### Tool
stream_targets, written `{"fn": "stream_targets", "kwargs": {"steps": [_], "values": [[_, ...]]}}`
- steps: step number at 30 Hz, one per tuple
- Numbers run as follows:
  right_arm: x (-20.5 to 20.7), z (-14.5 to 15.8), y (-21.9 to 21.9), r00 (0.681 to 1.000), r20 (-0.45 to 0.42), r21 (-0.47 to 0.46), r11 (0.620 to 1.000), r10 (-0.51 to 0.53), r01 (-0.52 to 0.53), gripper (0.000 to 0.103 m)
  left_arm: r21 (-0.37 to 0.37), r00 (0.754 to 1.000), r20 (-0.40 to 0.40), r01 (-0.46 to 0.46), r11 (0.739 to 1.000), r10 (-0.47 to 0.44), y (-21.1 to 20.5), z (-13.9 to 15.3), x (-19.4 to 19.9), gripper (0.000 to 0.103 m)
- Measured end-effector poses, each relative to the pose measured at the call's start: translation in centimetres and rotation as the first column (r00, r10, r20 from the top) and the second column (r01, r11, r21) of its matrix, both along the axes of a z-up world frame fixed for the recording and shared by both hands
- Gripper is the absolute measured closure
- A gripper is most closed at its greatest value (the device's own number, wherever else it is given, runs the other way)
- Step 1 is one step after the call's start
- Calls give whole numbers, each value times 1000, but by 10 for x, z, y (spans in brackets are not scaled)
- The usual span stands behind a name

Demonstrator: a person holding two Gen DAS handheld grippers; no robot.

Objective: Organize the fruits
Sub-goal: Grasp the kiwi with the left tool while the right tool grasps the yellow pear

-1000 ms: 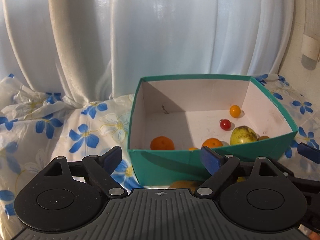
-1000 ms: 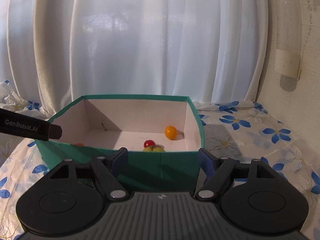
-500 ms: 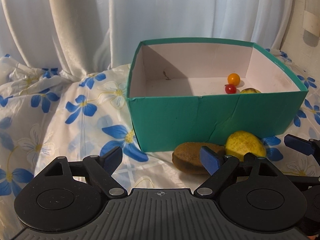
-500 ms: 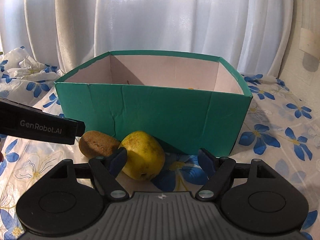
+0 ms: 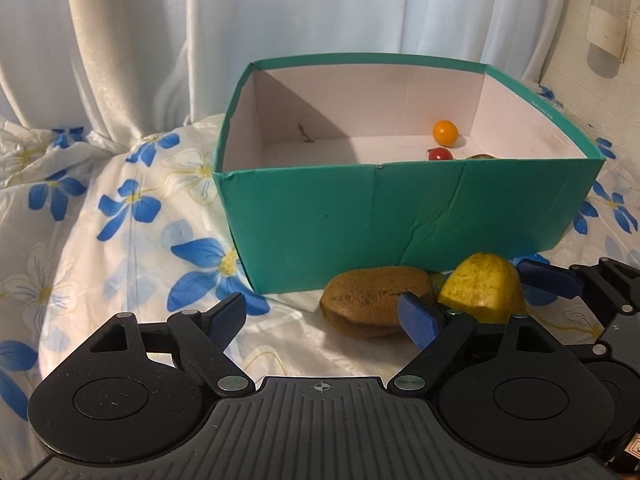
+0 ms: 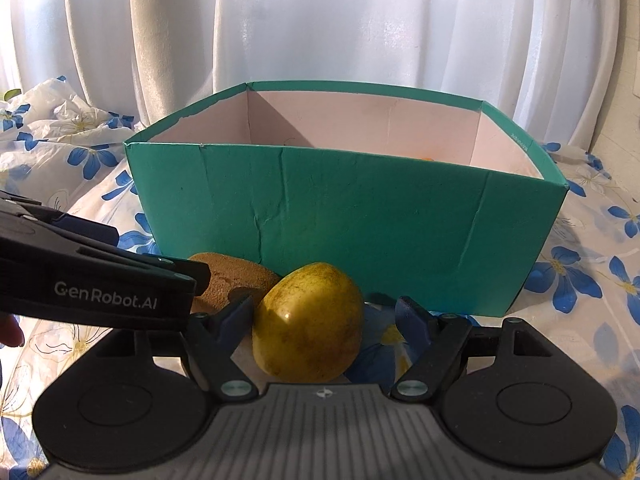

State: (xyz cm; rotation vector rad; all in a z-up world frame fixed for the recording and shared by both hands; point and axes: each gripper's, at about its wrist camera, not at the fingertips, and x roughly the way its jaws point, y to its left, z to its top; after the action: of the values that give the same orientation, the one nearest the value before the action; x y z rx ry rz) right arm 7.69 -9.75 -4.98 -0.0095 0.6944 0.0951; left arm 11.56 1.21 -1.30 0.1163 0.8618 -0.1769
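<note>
Left wrist view, going L to R: a white cloth w/ blue flowers (image 5: 132,208) covers the surface, bunched up at far L under pale curtains (image 5: 120,40). The left gripper (image 5: 324,316) sits low over the cloth, jaws wide apart, nothing between them. Its R fingertip lies in front of a brown kiwi (image 5: 376,300), which rests on the cloth just in front of the teal box (image 5: 400,216). Inside the box, toward the back R, a small orange tomato (image 5: 445,133), a red cherry tomato (image 5: 440,154) just in front of it, and the top of a greenish fruit (image 5: 482,156) peeking over the near wall. R of the kiwi, touching or nearly so, sits a yellow-green pear (image 5: 482,292), with the other tool's blue pads on either side. Right wrist view confirms: the right gripper (image 6: 324,318) has its jaws apart around the pear (image 6: 310,324), L pad at or nearly at the skin, R pad w/ a gap, so not clamped yet. Kiwi (image 6: 230,282) is behind-L, partly hidden by the left tool's black body. Judgement: the pear looks firm, smooth and a bit glossy, moderately heavy, and egg-shaped, so it may squirt out of a grip near the narrow end; best taken across the widest part, w/ gentle pressure to avoid bruising. The kiwi looks fuzzy, softer, lighter, grippy; take it across the short axis.
</note>
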Motion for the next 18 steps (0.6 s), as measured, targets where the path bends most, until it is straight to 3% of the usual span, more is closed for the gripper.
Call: {"fn": "stream_targets", "kwargs": {"steps": [3,5,11,18], "values": [[4,-6,-1,1000,-24,17,1000,9,-9,28,1,1000,-8,9,1000,-8,-3,-2,1,15],[5,-9,-3,999,-36,47,999,22,-20,45,-3,1000,-12,16,1000,-16,-5,-4,3,15],[-4,-9,-14,999,-33,40,999,-24,26,45,-30,998,-22,62,998,-62,-20,-9,7,15],[-13,-9,-38,995,-44,37,995,-93,94,45,17,998,-22,55,998,-55,-39,-25,18,21]]}}
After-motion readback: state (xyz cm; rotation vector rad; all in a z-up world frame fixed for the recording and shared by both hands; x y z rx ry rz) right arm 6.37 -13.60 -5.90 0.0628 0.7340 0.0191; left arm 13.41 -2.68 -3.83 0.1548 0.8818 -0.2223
